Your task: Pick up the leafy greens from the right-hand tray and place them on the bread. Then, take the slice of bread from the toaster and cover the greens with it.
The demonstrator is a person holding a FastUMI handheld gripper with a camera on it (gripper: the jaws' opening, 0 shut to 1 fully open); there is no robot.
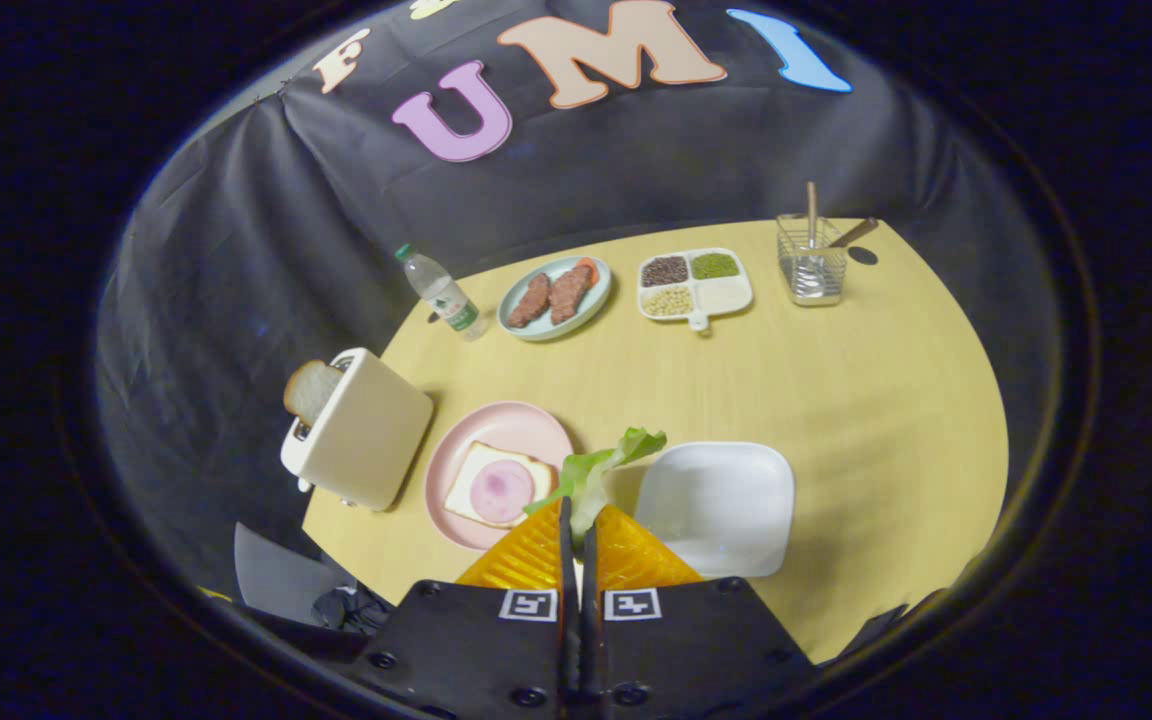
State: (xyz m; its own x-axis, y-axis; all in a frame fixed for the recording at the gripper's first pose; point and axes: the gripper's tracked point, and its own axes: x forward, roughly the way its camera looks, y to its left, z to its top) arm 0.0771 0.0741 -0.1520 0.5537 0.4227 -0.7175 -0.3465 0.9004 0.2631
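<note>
A: Between the fingers of the claw (pixel 577 520), what is held?

B: A ruffled green lettuce leaf (pixel 598 468) is pinched there, raised between the round pink plate (pixel 464 442) and the square white tray (pixel 721 505).

A: And on the plate?

B: A bread slice (pixel 468 482) topped with round ham is laid there. Another slice (pixel 310 390) is seen upright in the cream toaster (pixel 361 432) on the wooden counter (pixel 836 380).

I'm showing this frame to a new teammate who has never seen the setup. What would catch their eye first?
Probably the leafy greens, pinched between the fingers of the closed gripper and held up between the pink plate and the white tray. Next, the bread with a ham slice on that plate, just ahead of the fingers. Then the toaster beside the plate, a bread slice sticking out of it.
</note>
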